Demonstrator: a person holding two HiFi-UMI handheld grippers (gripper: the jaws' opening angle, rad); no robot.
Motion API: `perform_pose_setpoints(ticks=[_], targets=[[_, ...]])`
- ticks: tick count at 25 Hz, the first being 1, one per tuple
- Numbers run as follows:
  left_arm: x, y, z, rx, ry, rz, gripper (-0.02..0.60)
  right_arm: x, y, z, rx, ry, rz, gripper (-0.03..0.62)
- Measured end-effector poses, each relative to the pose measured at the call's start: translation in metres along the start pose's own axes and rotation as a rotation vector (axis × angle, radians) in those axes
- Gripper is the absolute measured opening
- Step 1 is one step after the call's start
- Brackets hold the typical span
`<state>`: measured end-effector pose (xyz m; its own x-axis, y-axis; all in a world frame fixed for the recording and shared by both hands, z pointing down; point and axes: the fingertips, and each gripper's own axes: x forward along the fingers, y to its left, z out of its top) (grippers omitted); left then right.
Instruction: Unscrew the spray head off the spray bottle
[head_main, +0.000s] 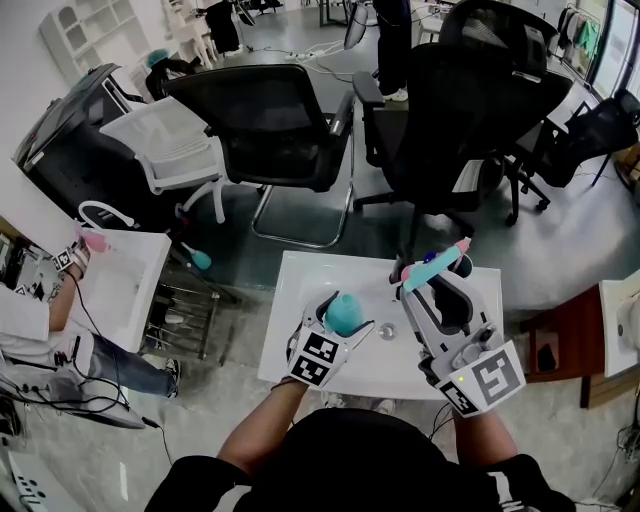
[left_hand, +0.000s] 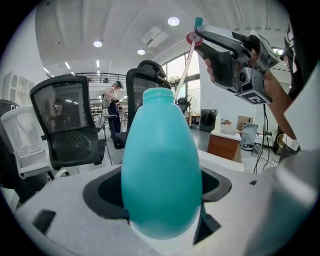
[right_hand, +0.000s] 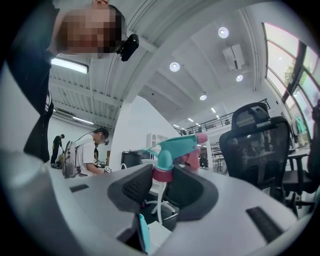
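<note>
Holding spray bottle (left_hand: 161, 165), teal, neck bare, clamped upright in left tool (head_main: 343, 318) over white surface (head_main: 300, 290); spray head (right_hand: 175, 146), pinched at pink collar by right tool (head_main: 437, 275), raised apart; unscrewing judged done; next: set parts down.

No lettering, brand or number is legible; the marker cube (head_main: 318, 360) behind the left tool (head_main: 343, 312) and the marker cube (head_main: 487, 380) behind the right tool (head_main: 432, 268) bear only square patterns.
</note>
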<state>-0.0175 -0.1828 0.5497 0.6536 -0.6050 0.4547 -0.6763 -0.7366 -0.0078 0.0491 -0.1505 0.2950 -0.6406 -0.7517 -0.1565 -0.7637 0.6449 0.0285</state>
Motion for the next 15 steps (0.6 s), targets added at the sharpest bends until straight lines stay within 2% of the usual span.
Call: perform_pose_setpoints(ticks=[10, 15], targets=[[-0.017, 0.023, 0.028, 0.008, -0.072, 0.082, 0.407, -0.008, -0.018, -0.041, -0.002, 0.086, -0.067, 0.138], [-0.028, 0.03, 0.056, 0.034, -0.151, 0.113, 0.407, -0.015, -0.024, -0.062, -0.003, 0.123, -0.095, 0.137]])
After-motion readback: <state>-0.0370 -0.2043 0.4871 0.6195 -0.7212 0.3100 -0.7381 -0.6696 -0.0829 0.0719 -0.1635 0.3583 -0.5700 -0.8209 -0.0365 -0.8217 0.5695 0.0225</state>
